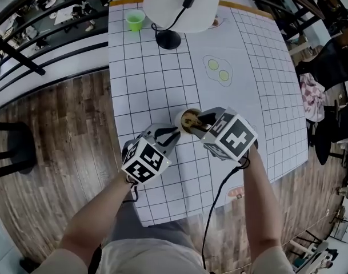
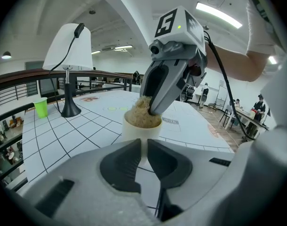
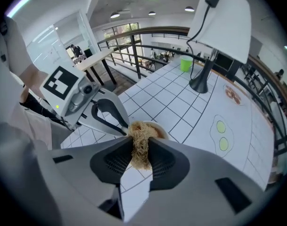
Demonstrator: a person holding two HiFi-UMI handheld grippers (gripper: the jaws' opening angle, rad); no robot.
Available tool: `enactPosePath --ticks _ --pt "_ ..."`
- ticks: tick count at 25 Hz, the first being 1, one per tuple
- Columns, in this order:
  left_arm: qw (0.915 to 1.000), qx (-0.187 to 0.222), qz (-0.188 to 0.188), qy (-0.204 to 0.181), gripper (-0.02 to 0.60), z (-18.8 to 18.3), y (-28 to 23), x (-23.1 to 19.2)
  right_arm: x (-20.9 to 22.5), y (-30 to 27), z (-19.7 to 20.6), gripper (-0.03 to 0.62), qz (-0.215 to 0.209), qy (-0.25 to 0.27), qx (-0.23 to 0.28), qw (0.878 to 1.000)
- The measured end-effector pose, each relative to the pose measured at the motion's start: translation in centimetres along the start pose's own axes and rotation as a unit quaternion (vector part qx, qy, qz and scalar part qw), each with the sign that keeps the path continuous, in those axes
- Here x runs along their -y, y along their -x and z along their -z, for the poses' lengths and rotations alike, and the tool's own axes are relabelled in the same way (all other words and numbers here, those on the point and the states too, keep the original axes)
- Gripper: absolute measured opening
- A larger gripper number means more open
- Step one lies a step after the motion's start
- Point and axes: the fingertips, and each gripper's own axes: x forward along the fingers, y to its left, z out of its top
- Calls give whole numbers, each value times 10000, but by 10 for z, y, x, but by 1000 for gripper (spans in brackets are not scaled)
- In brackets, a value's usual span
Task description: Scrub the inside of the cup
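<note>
A cream cup stands on the gridded table near its front. My left gripper holds it from the left; in the left gripper view the jaws are shut on a thin cream part of the cup. My right gripper comes down steeply from the right, shut on a tan fibrous scrubber. The scrubber's far end sits in the cup's mouth and fills it. The cup's inside is hidden under the fibres.
A lamp with a white shade and black base stands at the far end, a green cup to its left. A fried-egg drawing lies on the table sheet. Wooden floor is to the left.
</note>
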Motion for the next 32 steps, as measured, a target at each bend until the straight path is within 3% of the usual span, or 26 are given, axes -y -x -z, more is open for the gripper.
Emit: enactPosePath --ticks 7,13,22,29,32 --pt "10000 6 8 -28 52 0 -1 1 6 63 -10 99 491 -356 942 9937" --pt "10000 12 5 -48 52 -1 -1 0 7 32 1 103 168 -139 396 9990" --pt "10000 52 25 -35 52 -2 -1 2 8 -26 11 101 378 368 -503 9973" --pt "9998 74 109 157 51 1 -1 2 16 -37 3 100 987 869 -784 9882" --pt "9998 4 156 146 51 1 -3 1 20 -32 3 100 1221 663 -549 9888"
